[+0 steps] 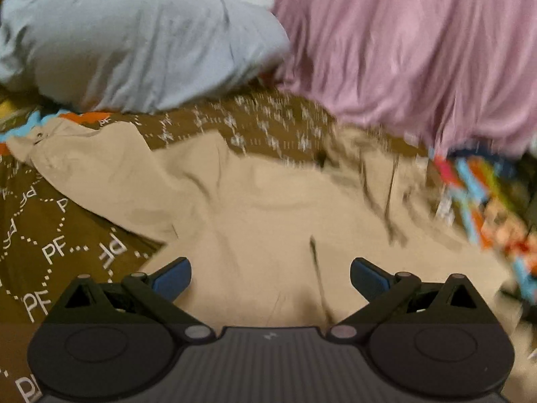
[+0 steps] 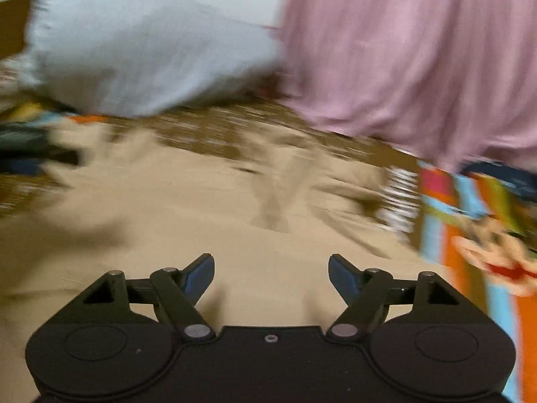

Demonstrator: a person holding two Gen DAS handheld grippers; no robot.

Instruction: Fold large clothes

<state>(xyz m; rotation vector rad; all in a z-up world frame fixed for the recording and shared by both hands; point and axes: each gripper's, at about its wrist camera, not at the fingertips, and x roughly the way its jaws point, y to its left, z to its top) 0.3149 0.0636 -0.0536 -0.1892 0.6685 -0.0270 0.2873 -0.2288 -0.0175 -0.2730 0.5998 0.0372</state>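
A large tan garment (image 1: 255, 208) lies spread and creased on a brown bedcover (image 1: 40, 235) printed with white letters. My left gripper (image 1: 270, 277) hovers low over the garment's near part, open, with nothing between its blue pads. In the right wrist view the same tan garment (image 2: 201, 208) fills the middle, blurred by motion. My right gripper (image 2: 271, 273) stands open above it, its blue pads apart and holding no cloth.
A pale blue pillow (image 1: 134, 40) lies at the back left and a pink-mauve cloth (image 1: 419, 53) drapes at the back right. A bright patterned cloth (image 1: 486, 208) in orange, blue and green lies at the right edge, also seen as the patterned cloth (image 2: 470, 221).
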